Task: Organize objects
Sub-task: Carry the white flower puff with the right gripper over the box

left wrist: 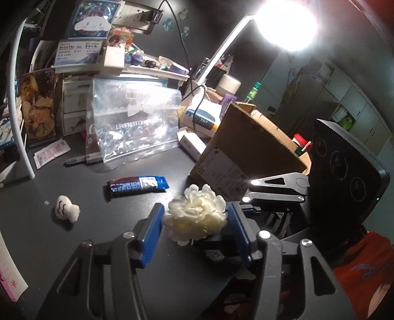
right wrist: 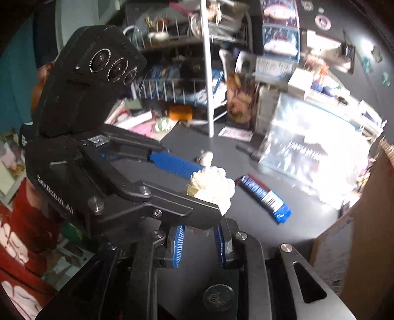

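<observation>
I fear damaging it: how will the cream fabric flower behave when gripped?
The cream fabric flower looks soft: its layered petals would likely crush, then spring back. It seems light, so it may shift when nudged. The open left tool brackets it.

Dark desk [left wrist: 73, 246], bright lamp [left wrist: 285, 22], cluttered shelves [right wrist: 187, 81].

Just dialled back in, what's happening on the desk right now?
A person is tidying a cluttered dark desk with two handheld grippers. The left gripper is open, its blue fingers on either side of a white fabric flower, not visibly squeezing it. The right gripper sits just behind, also open, with the left gripper crossing over it. A blue snack bar and a small white cloud toy lie on the desk, beside an open cardboard box.
</observation>
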Demonstrator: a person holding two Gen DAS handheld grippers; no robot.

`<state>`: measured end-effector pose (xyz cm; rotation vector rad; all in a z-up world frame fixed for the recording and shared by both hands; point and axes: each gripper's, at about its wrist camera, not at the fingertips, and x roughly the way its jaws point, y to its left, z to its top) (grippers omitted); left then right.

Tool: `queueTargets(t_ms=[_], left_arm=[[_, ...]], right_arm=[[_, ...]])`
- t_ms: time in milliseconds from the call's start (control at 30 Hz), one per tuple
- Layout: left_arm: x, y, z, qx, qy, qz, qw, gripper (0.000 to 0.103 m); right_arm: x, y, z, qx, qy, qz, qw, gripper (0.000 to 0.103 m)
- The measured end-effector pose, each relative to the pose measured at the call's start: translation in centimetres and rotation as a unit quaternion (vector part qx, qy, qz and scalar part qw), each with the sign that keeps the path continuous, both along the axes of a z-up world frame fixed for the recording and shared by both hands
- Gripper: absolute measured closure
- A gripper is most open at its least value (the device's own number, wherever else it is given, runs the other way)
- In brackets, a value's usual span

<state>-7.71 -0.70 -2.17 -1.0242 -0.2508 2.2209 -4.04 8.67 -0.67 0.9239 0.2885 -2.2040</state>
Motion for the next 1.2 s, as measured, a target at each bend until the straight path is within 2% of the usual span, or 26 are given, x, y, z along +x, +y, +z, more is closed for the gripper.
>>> queueTargets(t_ms=[300, 600, 800, 1033, 1200], left_arm=[[-0.9, 2.3, 6.1, -0.021, 0.055, -0.023, 0.9980, 0.063], [-4.2, 9.4, 10.0, -0.051, 0.069, -0.079, 0.9932, 0.063], [-7.0, 15.4, 9.8, -0.072, 0.053, -0.122, 0.9885, 0.063], [-10.0, 21.0, 8.0, -0.101, 0.016, -0.154, 0.9828, 0.063], [-10.6, 23.1, 6.9, -0.128, 0.007, -0.162, 0.9785, 0.063]], right_arm=[[0.2, 2.1, 5.0, -0.039, 0.038, -0.020, 0.998, 0.086], [0.1, 7.9, 8.6, -0.052, 0.081, -0.087, 0.992, 0.086], [-0.6, 12.5, 8.5, -0.041, 0.093, -0.151, 0.983, 0.086], [-2.3, 17.5, 7.1, -0.035, 0.053, -0.216, 0.974, 0.086], [-3.1, 19.1, 5.8, -0.014, 0.024, -0.236, 0.971, 0.086]])
